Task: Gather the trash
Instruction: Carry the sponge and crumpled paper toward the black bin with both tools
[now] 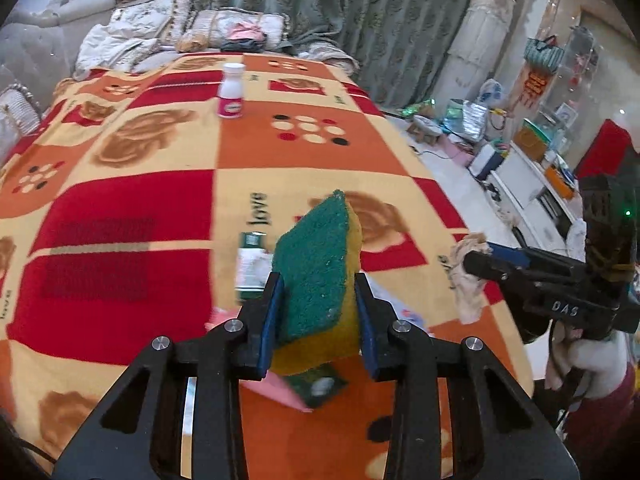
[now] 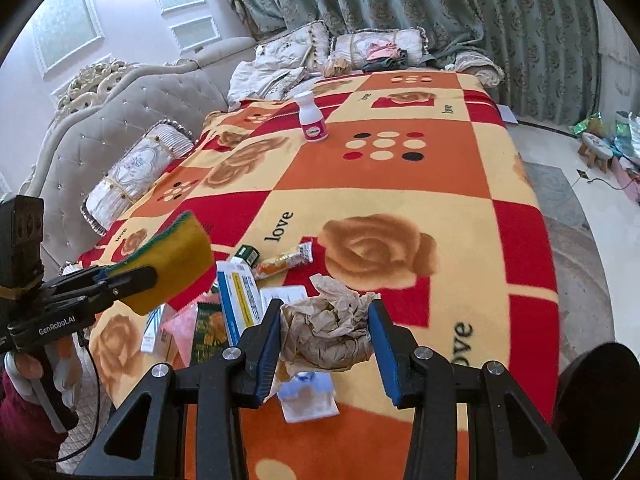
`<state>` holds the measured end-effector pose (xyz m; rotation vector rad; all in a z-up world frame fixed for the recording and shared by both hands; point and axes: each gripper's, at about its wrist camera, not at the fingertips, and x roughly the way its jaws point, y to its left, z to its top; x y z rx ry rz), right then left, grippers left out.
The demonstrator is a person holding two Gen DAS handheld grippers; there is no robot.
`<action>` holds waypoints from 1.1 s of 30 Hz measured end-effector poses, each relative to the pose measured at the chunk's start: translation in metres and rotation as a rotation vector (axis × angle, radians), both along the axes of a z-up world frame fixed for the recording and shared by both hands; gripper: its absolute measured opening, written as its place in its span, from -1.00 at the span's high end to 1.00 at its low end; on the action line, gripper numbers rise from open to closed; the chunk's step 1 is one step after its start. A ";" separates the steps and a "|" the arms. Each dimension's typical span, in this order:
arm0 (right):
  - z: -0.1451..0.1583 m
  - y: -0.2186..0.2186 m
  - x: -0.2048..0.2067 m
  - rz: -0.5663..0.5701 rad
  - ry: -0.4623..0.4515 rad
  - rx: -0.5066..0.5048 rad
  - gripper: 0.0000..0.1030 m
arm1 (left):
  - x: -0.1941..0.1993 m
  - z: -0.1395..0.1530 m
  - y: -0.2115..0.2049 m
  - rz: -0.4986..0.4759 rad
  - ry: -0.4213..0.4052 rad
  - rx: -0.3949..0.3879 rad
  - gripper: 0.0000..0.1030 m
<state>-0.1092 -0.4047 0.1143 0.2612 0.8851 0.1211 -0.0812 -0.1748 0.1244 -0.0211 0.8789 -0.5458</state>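
Observation:
My left gripper [image 1: 319,300] is shut on a green-and-yellow sponge [image 1: 316,276] and holds it above the blanket; the sponge also shows in the right wrist view [image 2: 176,256]. My right gripper [image 2: 324,336] is shut on a crumpled brown paper wad [image 2: 328,328], lifted over the blanket; the wad also shows in the left wrist view [image 1: 468,276]. Under them lies a trash pile: a blue-and-white box [image 2: 240,300], a green packet [image 2: 208,332], a snack wrapper [image 2: 284,260], a small green box [image 2: 248,255] and a white packet [image 2: 308,396].
A white bottle with a pink label [image 2: 313,118] stands far back on the patterned blanket [image 2: 400,200]. A grey tufted sofa back [image 2: 100,140] with cushions is at left. Curtains hang behind. Floor clutter and a white cabinet [image 1: 520,176] are at right.

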 end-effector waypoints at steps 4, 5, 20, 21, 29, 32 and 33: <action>-0.003 -0.009 -0.015 -0.019 0.008 0.002 0.20 | -0.011 -0.003 -0.029 -0.027 0.017 -0.011 0.38; -0.004 -0.012 -0.019 -0.024 0.010 0.001 0.20 | -0.013 -0.004 -0.036 -0.033 0.021 -0.012 0.38; -0.011 -0.088 -0.084 -0.182 0.031 -0.031 0.20 | -0.047 -0.007 -0.139 -0.182 0.042 -0.035 0.38; -0.011 -0.091 -0.086 -0.191 0.033 -0.034 0.20 | -0.048 -0.007 -0.145 -0.189 0.045 -0.037 0.38; -0.019 -0.134 -0.114 -0.285 0.051 -0.041 0.20 | -0.055 -0.011 -0.192 -0.257 0.084 -0.069 0.38; -0.023 -0.152 -0.123 -0.325 0.059 -0.036 0.20 | -0.057 -0.014 -0.211 -0.279 0.100 -0.082 0.38; -0.025 -0.158 -0.125 -0.337 0.063 -0.034 0.20 | -0.057 -0.015 -0.217 -0.287 0.109 -0.088 0.38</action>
